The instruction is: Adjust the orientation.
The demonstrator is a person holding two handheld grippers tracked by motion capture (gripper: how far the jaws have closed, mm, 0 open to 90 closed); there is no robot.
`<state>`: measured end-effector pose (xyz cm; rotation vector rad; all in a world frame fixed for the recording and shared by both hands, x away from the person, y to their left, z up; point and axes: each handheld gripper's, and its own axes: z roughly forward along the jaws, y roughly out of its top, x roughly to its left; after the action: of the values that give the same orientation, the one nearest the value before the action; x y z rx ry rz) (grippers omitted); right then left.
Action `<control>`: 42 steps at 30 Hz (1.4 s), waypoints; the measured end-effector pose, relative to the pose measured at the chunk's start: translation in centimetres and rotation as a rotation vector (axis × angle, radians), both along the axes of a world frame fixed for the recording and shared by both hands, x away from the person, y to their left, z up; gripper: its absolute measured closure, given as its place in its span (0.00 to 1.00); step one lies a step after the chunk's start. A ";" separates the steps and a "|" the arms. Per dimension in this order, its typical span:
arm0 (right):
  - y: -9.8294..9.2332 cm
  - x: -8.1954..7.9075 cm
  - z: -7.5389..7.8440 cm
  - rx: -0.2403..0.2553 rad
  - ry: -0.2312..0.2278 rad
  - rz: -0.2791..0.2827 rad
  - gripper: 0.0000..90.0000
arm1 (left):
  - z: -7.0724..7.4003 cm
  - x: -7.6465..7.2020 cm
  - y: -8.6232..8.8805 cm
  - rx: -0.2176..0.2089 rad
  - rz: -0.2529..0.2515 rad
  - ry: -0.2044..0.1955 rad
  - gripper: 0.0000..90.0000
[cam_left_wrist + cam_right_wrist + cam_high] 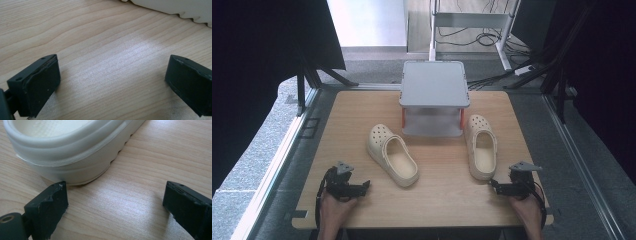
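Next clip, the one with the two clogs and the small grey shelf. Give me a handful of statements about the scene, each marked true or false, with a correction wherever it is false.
1. Two cream clogs lie on the wooden table. True: the left clog and the right clog.
2. The right gripper is clamped on the right clog. False: its jaws stand open just short of the clog's heel, nothing between them.
3. The left gripper is open. True: bare table shows between its jaws in the left gripper view.
4. A clog sits on top of the grey shelf. False: the shelf's top is bare; both clogs are on the table.
5. The clogs lie parallel. False: the left one is angled, the right one nearly straight.
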<state>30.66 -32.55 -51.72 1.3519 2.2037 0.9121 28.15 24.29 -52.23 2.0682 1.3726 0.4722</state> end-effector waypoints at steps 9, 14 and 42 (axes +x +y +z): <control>0.4 -0.1 -0.1 -0.006 0.016 -0.011 0.00 | 0.0 0.1 -0.1 0.002 -0.019 0.000 0.00; 0.4 -0.2 0.0 -0.004 0.015 -0.011 0.00 | 0.0 0.1 -0.1 0.003 -0.020 0.000 0.00; 0.2 -2.6 5.5 0.096 0.007 0.083 0.14 | 0.0 0.1 -0.1 0.003 -0.020 0.000 0.00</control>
<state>28.06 -32.33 -46.18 1.3155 2.2619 1.0574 28.27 24.19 -52.22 2.0824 1.3508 0.4664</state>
